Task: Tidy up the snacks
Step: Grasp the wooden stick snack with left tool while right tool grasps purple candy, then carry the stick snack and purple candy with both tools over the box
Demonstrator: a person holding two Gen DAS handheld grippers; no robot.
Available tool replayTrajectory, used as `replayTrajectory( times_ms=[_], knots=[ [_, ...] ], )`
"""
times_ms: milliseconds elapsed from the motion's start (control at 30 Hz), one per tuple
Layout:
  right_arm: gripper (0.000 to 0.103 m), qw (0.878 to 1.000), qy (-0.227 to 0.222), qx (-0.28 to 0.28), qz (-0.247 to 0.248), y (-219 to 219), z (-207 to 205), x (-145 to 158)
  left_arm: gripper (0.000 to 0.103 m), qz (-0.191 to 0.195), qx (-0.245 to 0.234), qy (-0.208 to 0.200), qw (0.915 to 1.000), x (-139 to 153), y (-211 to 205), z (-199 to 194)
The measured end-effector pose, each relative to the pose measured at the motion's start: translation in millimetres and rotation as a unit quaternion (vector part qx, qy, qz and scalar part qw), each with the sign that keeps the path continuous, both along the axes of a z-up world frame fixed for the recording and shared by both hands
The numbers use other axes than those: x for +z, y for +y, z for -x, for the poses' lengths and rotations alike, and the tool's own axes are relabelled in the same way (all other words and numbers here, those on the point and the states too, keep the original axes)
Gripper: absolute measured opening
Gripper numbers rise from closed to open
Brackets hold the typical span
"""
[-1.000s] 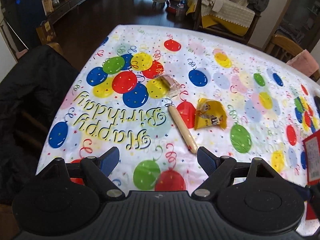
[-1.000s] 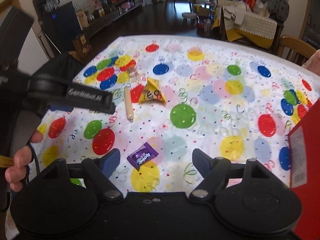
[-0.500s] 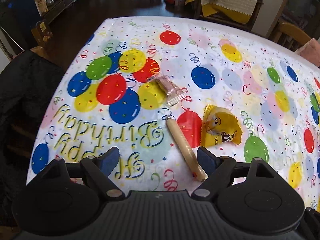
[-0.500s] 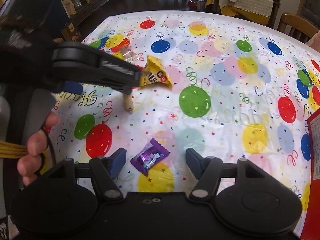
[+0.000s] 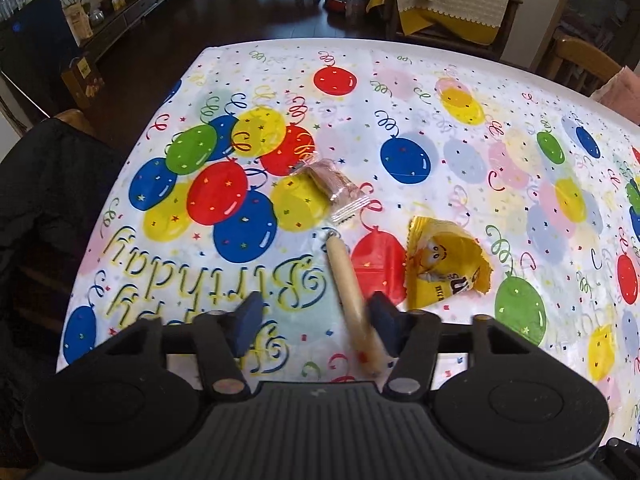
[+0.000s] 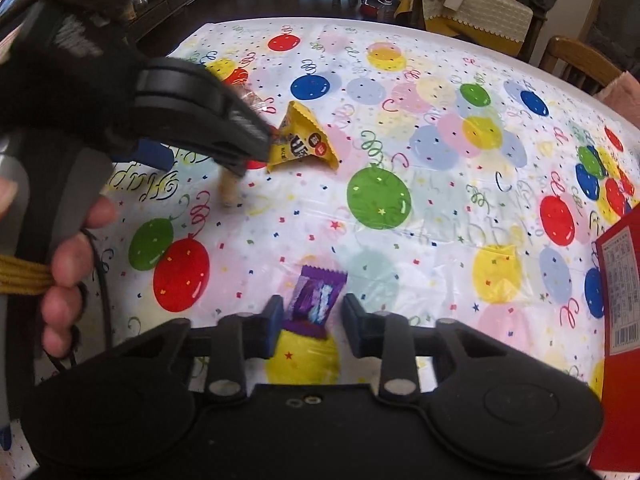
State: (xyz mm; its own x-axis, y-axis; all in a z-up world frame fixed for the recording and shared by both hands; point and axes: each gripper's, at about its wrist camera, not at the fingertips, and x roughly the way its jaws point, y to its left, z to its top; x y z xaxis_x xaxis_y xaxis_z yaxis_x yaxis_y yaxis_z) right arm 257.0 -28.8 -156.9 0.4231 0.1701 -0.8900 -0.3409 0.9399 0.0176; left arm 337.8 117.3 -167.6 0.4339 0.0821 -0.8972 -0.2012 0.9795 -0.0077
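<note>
- Snacks lay scattered over a white plastic tablecloth [image 5: 460, 92] printed with coloured balloons and "Happy Birthday" lettering, which covered the whole table.
- A red cardboard box with a printed label [image 6: 618, 300] stood at the right edge of the right wrist view, only partly in frame.
- The left gripper [image 5: 316, 326] hung low over the cloth with its jaws spread apart, and a long tan sausage-shaped stick snack [image 5: 352, 296] lay between them, its near end close against the right finger; whether they touched could not be told.
- The right gripper [image 6: 310, 326] also had its jaws parted, set on either side of a small purple candy wrapper [image 6: 314, 298] lying flat on the cloth, not pinched.
- A yellow crinkle-edged candy bag with a cartoon face [image 5: 444, 268] rested just right of the stick snack, apart from it.
- A clear wrapper holding a pinkish-brown wafer [image 5: 334, 188] lay beyond the stick's far tip, near it.
- The person's bare fingers [image 6: 68, 264] gripped the left tool's handle at the right view's left edge.
</note>
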Motion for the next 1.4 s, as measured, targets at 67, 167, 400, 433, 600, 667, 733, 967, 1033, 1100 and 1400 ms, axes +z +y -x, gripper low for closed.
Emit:
replayTrajectory(
  times_ms=[67,167,400,433,600,667,733,967,1033,1100,1400],
  knots=[
    [0.023,1.000,0.004,-0.008,-0.008,-4.4,-0.7,0.5,0.037,0.005,0.002,-0.002,1.0000,1.4,7.4,1.6],
    [0.023,1.000,0.003,-0.013,-0.011,-9.0,0.8,0.6,0.018,0.017,0.008,-0.001,0.9998,2.8,20.0,3.2],
    [0.023,0.999,0.001,-0.029,-0.019,-21.8,6.0,4.5,0.011,0.046,0.020,0.000,0.9987,3.2,36.0,12.6],
    [0.023,0.999,0.001,-0.032,-0.020,-24.5,7.4,5.7,0.011,0.050,0.021,0.000,0.9985,3.3,37.2,15.3],
    [0.022,0.999,-0.003,-0.043,-0.029,-39.5,16.5,14.2,0.010,0.060,0.026,-0.006,0.9979,10.5,39.2,31.4],
    [0.022,0.998,-0.005,-0.045,-0.036,-45.7,21.6,19.1,0.010,0.059,0.025,-0.009,0.9979,16.6,36.5,39.1],
    [0.022,0.998,-0.009,-0.046,-0.041,-52.0,27.3,24.8,0.010,0.054,0.019,-0.013,0.9983,24.3,31.0,46.6],
    [0.022,0.996,-0.027,-0.053,-0.062,-77.0,49.1,52.3,0.010,0.051,0.003,-0.037,0.9980,58.9,7.6,72.0],
    [0.022,0.995,-0.033,-0.055,-0.070,-85.5,55.8,61.3,0.010,0.053,-0.003,-0.042,0.9977,69.3,-0.2,78.3],
    [0.022,0.995,-0.040,-0.056,-0.075,-94.2,62.9,70.6,0.010,0.054,-0.009,-0.047,0.9974,80.0,-8.7,85.0],
    [0.022,0.990,-0.077,-0.067,-0.094,-135.8,88.5,105.3,0.010,0.053,-0.049,-0.075,0.9946,125.9,-56.2,114.1]
  ],
)
